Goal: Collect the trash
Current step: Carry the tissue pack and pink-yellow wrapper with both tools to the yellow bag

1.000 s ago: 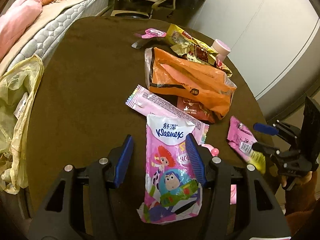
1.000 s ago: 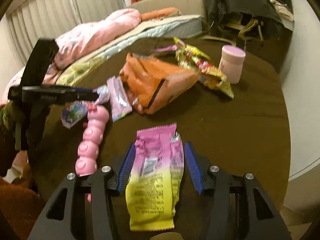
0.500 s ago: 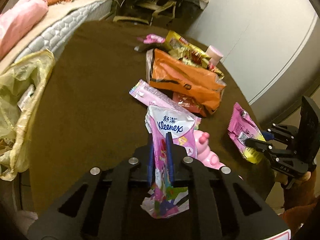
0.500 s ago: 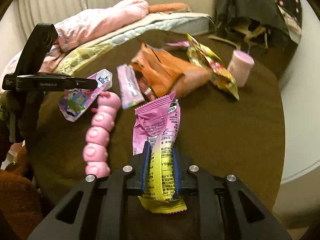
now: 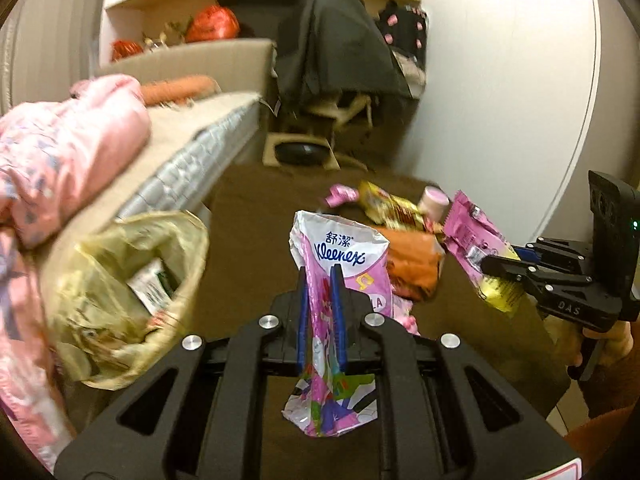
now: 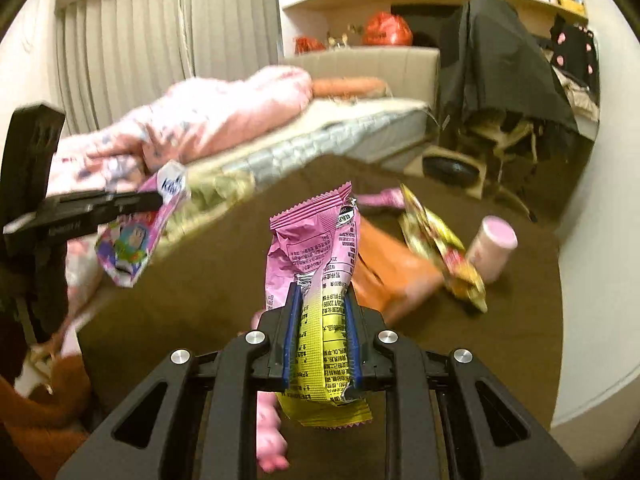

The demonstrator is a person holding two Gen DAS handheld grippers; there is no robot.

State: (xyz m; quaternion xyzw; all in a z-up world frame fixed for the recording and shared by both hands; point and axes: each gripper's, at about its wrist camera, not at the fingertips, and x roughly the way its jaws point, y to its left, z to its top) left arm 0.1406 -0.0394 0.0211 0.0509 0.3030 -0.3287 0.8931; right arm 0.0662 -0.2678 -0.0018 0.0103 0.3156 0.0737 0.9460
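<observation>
My left gripper is shut on an empty pink Kleenex pack, held up above the brown table. That pack also shows at the left of the right wrist view, in the left gripper. My right gripper is shut on a pink and yellow snack wrapper, lifted off the table; the wrapper appears at the right of the left wrist view too. A yellowish trash bag hangs open at the table's left edge, with rubbish inside.
On the table lie an orange bag, a yellow snack wrapper, a small pink wrapper, a pink cup and a pink toy. A bed with pink bedding runs along the far left. A draped chair stands behind.
Both grippers closed on their wrappers, which lay on the table, and lifted them. The left gripper has swung left toward the trash bag, and both views now tilt up at the room.
</observation>
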